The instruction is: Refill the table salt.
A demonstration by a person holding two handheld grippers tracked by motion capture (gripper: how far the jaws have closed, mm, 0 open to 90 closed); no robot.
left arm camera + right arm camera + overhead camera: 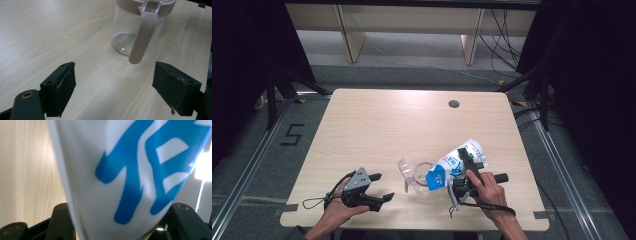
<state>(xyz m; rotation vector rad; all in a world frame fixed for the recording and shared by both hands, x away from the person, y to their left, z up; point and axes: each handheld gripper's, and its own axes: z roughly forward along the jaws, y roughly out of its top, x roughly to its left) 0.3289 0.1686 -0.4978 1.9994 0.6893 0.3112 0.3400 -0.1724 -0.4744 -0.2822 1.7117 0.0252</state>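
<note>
A white pouch with blue print (pixel 457 165) hangs tilted, its blue corner down toward a clear glass jar (pixel 418 177) at the table's front middle. My right gripper (pixel 471 161) is shut on the pouch; in the right gripper view the pouch (pixel 130 165) sits between both black jaws of my right gripper (pixel 122 220). My left gripper (pixel 383 186) rests to the left of the jar, open and holding nothing. In the left gripper view, the jar (pixel 122 37) has a beige lid (pixel 130 5) and a beige strap handle (pixel 142 37), just beyond my left gripper (pixel 115 67).
The light wooden table (pixel 377 125) has a round cable hole (pixel 454 104) at the back right. Black curtains stand at both sides, with cables on the floor behind. Wide bare tabletop lies beyond the jar.
</note>
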